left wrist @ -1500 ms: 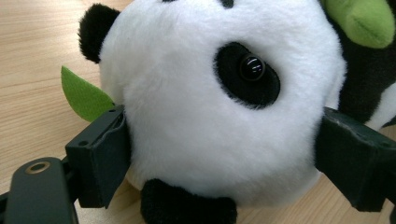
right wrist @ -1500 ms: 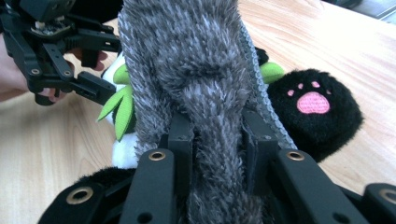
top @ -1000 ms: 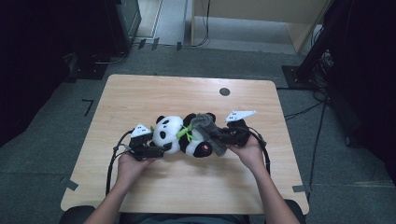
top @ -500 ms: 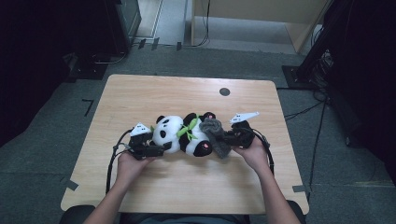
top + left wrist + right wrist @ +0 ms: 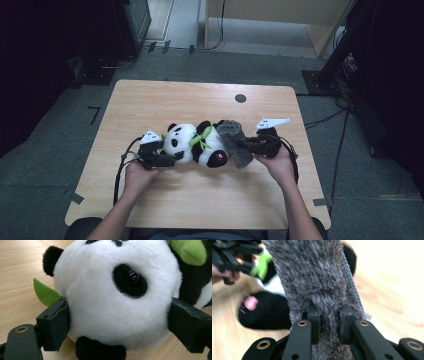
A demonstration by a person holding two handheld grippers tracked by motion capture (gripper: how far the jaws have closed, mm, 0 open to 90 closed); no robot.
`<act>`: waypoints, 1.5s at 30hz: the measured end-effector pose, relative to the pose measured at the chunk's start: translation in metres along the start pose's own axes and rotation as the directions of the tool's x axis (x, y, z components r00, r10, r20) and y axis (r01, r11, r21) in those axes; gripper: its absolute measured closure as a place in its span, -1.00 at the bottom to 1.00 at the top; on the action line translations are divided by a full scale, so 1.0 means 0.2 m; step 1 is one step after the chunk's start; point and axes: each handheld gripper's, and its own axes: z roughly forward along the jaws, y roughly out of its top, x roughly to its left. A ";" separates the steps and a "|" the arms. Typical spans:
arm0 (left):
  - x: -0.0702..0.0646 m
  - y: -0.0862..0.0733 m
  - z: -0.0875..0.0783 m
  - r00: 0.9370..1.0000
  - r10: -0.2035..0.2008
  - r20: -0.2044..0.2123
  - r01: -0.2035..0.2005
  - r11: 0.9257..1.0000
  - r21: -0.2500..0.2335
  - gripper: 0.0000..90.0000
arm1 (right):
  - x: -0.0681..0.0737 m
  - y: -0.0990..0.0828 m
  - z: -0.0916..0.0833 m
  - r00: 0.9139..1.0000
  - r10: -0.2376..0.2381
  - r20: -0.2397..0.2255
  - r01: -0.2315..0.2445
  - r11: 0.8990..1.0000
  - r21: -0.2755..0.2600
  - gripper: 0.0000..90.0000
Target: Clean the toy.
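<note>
A black-and-white panda plush (image 5: pixel 192 145) with green leaves lies on its side mid-table. My left gripper (image 5: pixel 167 160) is shut wide on its head, with both pads (image 5: pixel 56 323) pressed into the white fur (image 5: pixel 110 302) on either side. A grey fuzzy cloth piece (image 5: pixel 234 141) lies against the panda's lower body. My right gripper (image 5: pixel 248 145) is shut on it, pinching a fold of the grey pile (image 5: pixel 317 272) between narrow jaws (image 5: pixel 329 317) that have just squeezed a little tighter. A black foot with a pink pad (image 5: pixel 259 310) shows behind the cloth.
The wooden table (image 5: pixel 150 100) has a small black round mark (image 5: pixel 240 98) near its far edge. A cable (image 5: pixel 121 170) trails from the left gripper. Dark equipment and cables stand on the floor around the table.
My right gripper has shifted a little to the right and up, drawing the grey cloth with it. The left gripper and the panda's head have stayed put.
</note>
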 end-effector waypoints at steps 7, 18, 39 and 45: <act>-0.01 0.00 0.00 1.000 -0.007 -0.004 0.007 1.000 -0.005 -0.70 | 0.13 0.18 -0.03 1.000 -0.018 -0.021 0.017 0.998 -0.060 0.71; -0.01 0.01 -0.01 1.000 -0.014 -0.001 0.014 1.000 -0.006 -0.68 | 0.41 0.42 0.25 0.993 -0.112 -0.039 0.113 0.994 0.017 0.70; 0.00 0.01 -0.01 0.998 -0.060 0.009 0.060 0.998 0.012 -0.67 | 0.62 0.20 0.47 0.979 -0.202 0.016 0.202 0.979 0.026 0.72; 0.00 0.01 -0.01 0.999 -0.044 0.003 0.044 0.999 0.019 -0.66 | 0.68 0.11 0.47 0.972 -0.229 0.047 0.228 0.973 0.035 0.74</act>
